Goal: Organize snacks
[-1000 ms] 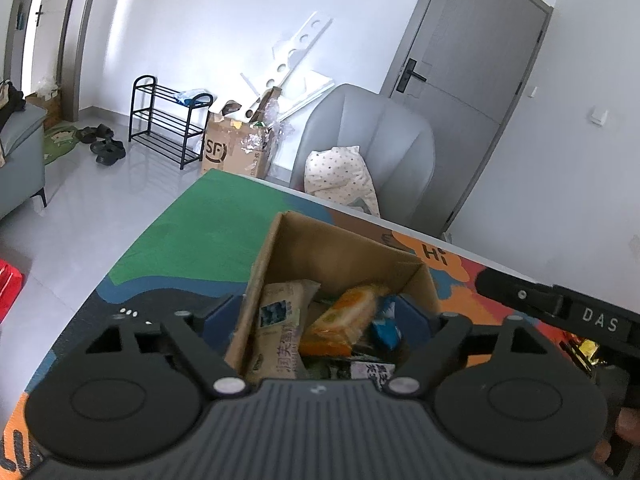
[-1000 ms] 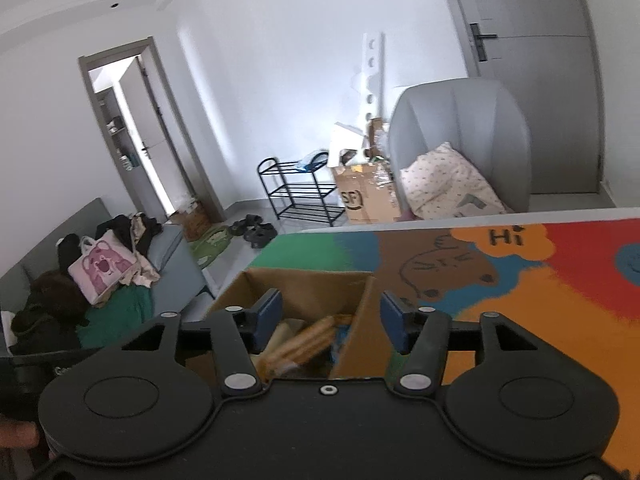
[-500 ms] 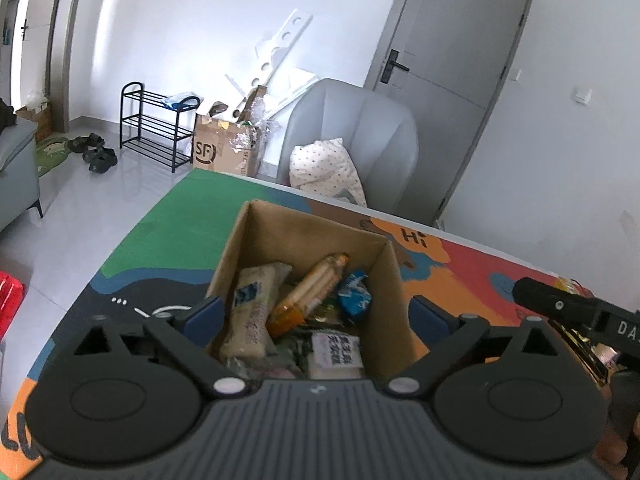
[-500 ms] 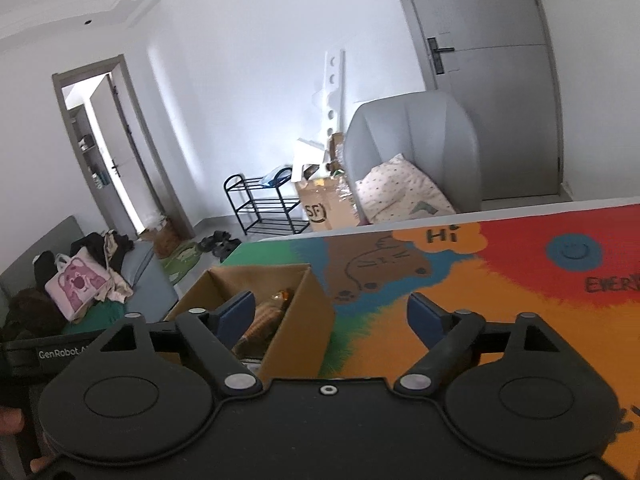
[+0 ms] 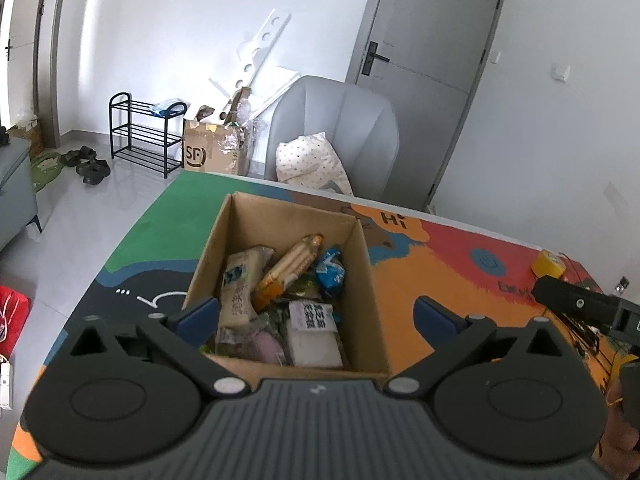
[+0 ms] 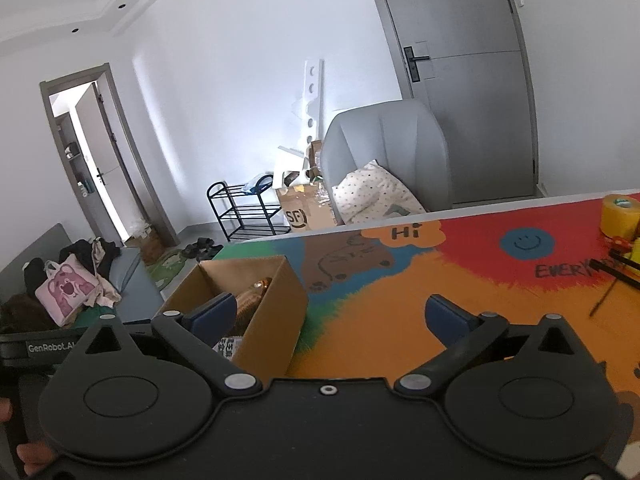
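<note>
while your left gripper (image 5: 316, 316) hangs with jaws opening, the cardboard box (image 5: 288, 276) of snacks (image 5: 280, 300) sits between its fingers, untouched. your right gripper (image 6: 326, 316) also has jaws opening, gripping nothing; the box (image 6: 256, 304) lies at its left finger, yellow tape roll (image 6: 620, 216) far right.

Brown cardboard box (image 5: 364, 280) on a multicoloured cartoon-painted tabletop (image 5: 440, 280).
</note>
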Tool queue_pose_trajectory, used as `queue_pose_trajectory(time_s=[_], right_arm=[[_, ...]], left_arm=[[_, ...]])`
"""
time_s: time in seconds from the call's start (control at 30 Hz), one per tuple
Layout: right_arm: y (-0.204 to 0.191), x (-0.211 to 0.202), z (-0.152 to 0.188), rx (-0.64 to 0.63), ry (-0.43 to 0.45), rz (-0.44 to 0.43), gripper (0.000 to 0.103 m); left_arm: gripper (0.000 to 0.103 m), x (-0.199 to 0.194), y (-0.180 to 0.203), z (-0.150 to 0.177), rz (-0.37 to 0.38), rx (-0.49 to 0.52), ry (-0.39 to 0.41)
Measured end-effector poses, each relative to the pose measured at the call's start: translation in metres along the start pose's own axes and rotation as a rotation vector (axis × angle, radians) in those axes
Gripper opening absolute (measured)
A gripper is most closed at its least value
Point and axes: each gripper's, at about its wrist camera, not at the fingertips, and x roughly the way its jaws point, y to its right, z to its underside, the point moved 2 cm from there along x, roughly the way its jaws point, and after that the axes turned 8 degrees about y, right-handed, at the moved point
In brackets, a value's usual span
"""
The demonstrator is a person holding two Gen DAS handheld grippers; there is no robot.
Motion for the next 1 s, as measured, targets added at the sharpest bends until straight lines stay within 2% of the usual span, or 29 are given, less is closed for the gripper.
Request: queue_pose_trajectory(time_s=[0.3, 0.83, 1.0], right_arm=[[0.002, -0.034, 0.01, -0.005, 0.006, 0.016, 0.103], [-0.009, -0.091, 0.01, -0.029, -0.022, 0.06, 0.103], [-0.012, -0.112, 0.007, -0.004, -0.018, 0.019, 0.103]], left_arm=[[0.103, -0.023, 0.009, 0.014, -0.01, 0.044, -0.02], [0.103, -0.082, 0.024, 0.026, 0.042, 0.117, -0.007], [0.103, -0.102, 0.026, 0.025, 0.051, 0.151, 0.018]])
